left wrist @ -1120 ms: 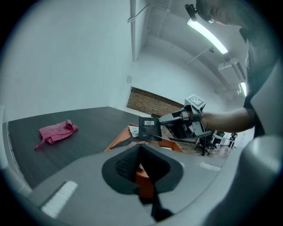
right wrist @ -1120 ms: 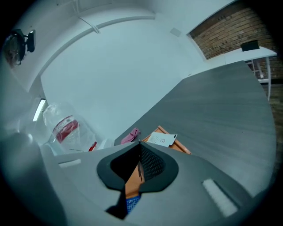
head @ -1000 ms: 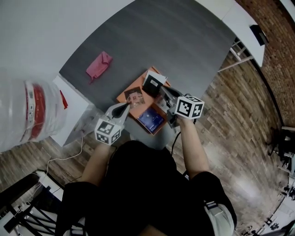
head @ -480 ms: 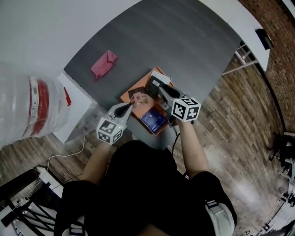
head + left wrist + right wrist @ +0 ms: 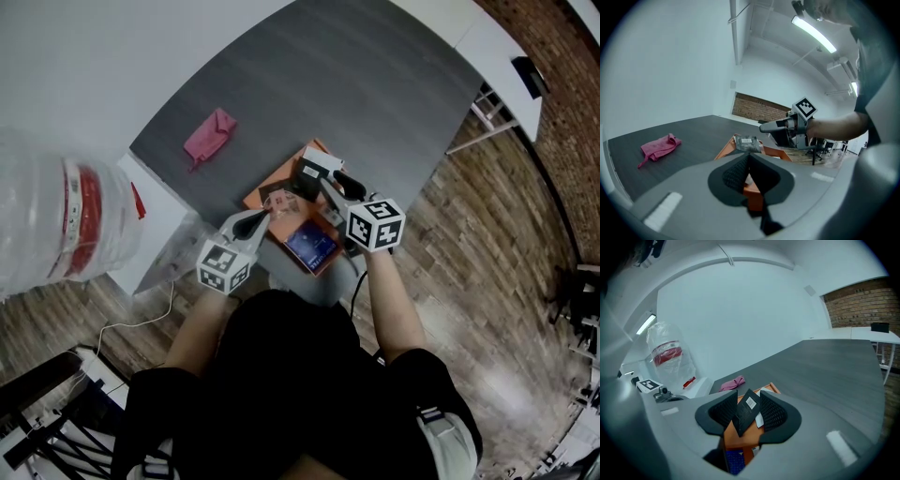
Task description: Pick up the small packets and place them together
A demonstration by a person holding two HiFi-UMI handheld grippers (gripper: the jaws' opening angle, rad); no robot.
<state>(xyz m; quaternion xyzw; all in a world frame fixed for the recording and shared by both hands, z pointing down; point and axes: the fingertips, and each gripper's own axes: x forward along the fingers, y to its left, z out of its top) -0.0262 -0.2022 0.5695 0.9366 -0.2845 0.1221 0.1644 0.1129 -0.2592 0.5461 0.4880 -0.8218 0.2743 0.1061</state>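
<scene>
A black packet (image 5: 744, 411) is seen leaning loose between the jaws of the right gripper (image 5: 749, 398), which have just been opening and are held apart, its long axis tilted upward, directly above the orange tray (image 5: 742, 437).

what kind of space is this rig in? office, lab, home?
Probably an office or lab workroom: a big dark grey tabletop, long white desks along a red brick wall, and a wood-plank floor.

Head view: above the person, steeply down on the dark table (image 5: 375, 84). Left gripper view: low and close over the orange tray (image 5: 723, 150), facing far-right, catches the right gripper (image 5: 764, 126). Right gripper view: equally low, faces far-left. All share the tray and pink cloth (image 5: 208, 136).
</scene>
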